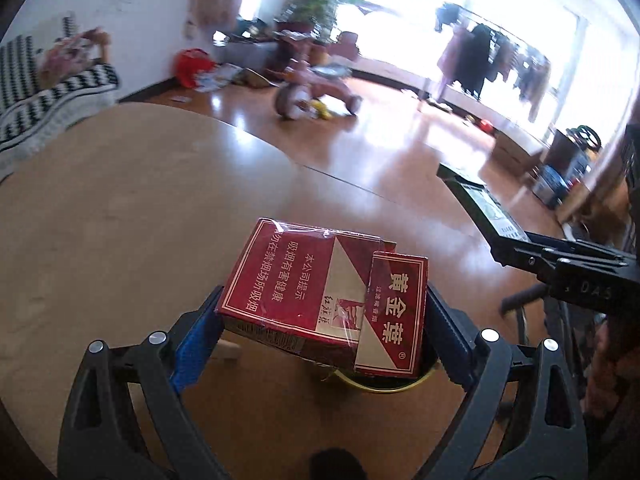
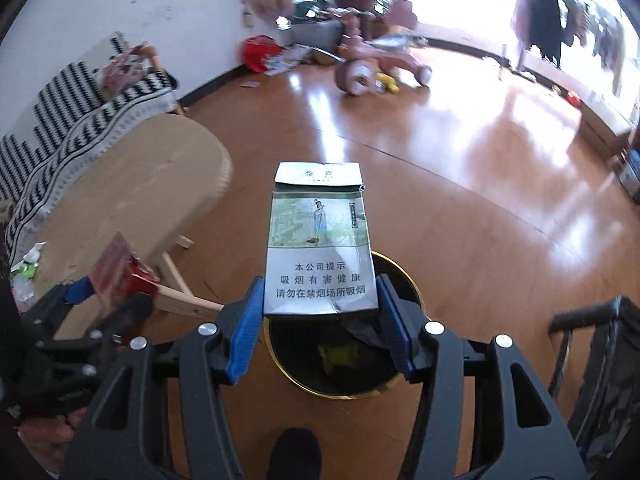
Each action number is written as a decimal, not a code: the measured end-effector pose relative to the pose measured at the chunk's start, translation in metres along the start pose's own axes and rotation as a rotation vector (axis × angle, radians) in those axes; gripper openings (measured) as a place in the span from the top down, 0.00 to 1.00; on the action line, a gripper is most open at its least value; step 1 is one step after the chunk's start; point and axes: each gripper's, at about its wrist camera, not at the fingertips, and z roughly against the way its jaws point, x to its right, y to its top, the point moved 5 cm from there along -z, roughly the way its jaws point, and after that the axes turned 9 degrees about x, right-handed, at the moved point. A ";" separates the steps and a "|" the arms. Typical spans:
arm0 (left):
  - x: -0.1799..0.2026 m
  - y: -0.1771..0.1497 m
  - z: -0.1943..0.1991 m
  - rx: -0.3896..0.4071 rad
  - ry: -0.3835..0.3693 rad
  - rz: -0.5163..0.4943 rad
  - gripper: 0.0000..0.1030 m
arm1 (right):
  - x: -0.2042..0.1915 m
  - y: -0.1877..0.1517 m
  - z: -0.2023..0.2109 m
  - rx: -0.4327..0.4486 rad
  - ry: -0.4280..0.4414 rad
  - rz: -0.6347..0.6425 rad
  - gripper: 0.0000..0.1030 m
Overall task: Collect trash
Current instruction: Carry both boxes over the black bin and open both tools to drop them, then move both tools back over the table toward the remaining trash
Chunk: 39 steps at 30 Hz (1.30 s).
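Observation:
My left gripper (image 1: 326,312) is shut on a red cigarette pack (image 1: 312,280), its blue pads pressing on both sides. Just beneath the pack shows the gold rim of a black trash bin (image 1: 384,388). My right gripper (image 2: 320,294) is shut on a silver cigarette pack (image 2: 320,240) and hangs right above the open bin (image 2: 320,394), which holds a yellow scrap and dark crumpled waste. In the right wrist view the left gripper (image 2: 108,292) with its red pack (image 2: 120,268) is at the lower left. The left wrist view has the right gripper (image 1: 516,248) and silver pack (image 1: 480,204) at the right.
A round wooden table (image 2: 140,184) stands left of the bin, with crumpled wrappers (image 2: 26,268) at its near edge. Behind it is a sofa in a zigzag cover (image 2: 80,120). A black wheeled frame (image 2: 600,340) is right of the bin. A pink tricycle (image 2: 380,68) stands on the floor farther off.

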 end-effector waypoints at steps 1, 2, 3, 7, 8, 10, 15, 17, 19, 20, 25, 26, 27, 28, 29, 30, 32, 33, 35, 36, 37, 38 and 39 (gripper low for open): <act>0.006 -0.003 -0.008 -0.012 -0.013 -0.003 0.12 | 0.005 -0.003 -0.001 -0.009 -0.007 -0.008 0.47; 0.017 -0.008 -0.018 -0.029 -0.031 -0.007 0.12 | 0.010 -0.005 -0.002 -0.017 -0.014 -0.017 0.47; 0.025 -0.012 -0.026 -0.041 -0.044 -0.011 0.12 | 0.017 -0.008 -0.004 -0.028 -0.020 -0.028 0.47; 0.044 -0.025 -0.048 -0.079 -0.075 -0.030 0.12 | 0.026 -0.012 -0.009 -0.053 -0.032 -0.046 0.47; 0.046 -0.027 -0.053 -0.087 -0.080 -0.035 0.12 | 0.028 -0.011 -0.011 -0.055 -0.033 -0.048 0.47; 0.052 -0.030 -0.063 -0.101 -0.089 -0.039 0.12 | 0.030 -0.008 -0.014 -0.056 -0.035 -0.052 0.47; 0.055 -0.033 -0.075 -0.116 -0.108 -0.037 0.12 | 0.027 -0.005 -0.017 -0.058 -0.035 -0.058 0.47; 0.056 -0.031 -0.078 -0.124 -0.116 -0.034 0.11 | 0.027 -0.005 -0.016 -0.058 -0.035 -0.060 0.47; 0.051 -0.030 -0.082 -0.133 -0.118 -0.034 0.10 | 0.027 -0.005 -0.017 -0.058 -0.037 -0.061 0.47; 0.052 -0.032 -0.085 -0.139 -0.117 -0.032 0.10 | 0.028 -0.006 -0.016 -0.057 -0.037 -0.063 0.47; 0.050 -0.033 -0.089 -0.152 -0.113 -0.030 0.10 | 0.031 -0.005 -0.020 -0.062 -0.036 -0.072 0.47; 0.050 -0.033 -0.088 -0.149 -0.112 -0.030 0.10 | 0.032 -0.005 -0.020 -0.063 -0.036 -0.072 0.47; 0.049 -0.033 -0.086 -0.146 -0.112 -0.029 0.09 | 0.033 -0.005 -0.020 -0.064 -0.035 -0.073 0.47; 0.048 -0.032 -0.086 -0.143 -0.109 -0.029 0.09 | 0.034 -0.006 -0.020 -0.067 -0.032 -0.074 0.47; 0.047 -0.032 -0.084 -0.142 -0.108 -0.027 0.09 | 0.034 -0.005 -0.021 -0.068 -0.030 -0.075 0.47; 0.045 -0.032 -0.083 -0.141 -0.105 -0.025 0.08 | 0.032 -0.006 -0.021 -0.071 -0.029 -0.074 0.47; 0.042 -0.032 -0.080 -0.139 -0.099 -0.021 0.08 | 0.032 -0.006 -0.023 -0.073 -0.028 -0.071 0.47; 0.041 -0.031 -0.079 -0.137 -0.097 -0.021 0.08 | 0.031 -0.006 -0.024 -0.076 -0.027 -0.073 0.46; 0.037 -0.029 -0.076 -0.131 -0.092 -0.020 0.08 | 0.031 -0.006 -0.027 -0.085 -0.027 -0.079 0.27; 0.036 -0.028 -0.073 -0.128 -0.091 -0.019 0.08 | 0.030 -0.004 -0.027 -0.080 -0.032 -0.080 0.24; 0.033 -0.027 -0.070 -0.123 -0.089 -0.016 0.08 | 0.029 -0.004 -0.026 -0.077 -0.031 -0.079 0.24; 0.031 -0.026 -0.068 -0.120 -0.086 -0.015 0.08 | 0.028 -0.004 -0.026 -0.076 -0.029 -0.080 0.24; 0.028 -0.025 -0.066 -0.117 -0.084 -0.013 0.08 | 0.026 -0.003 -0.026 -0.077 -0.025 -0.082 0.23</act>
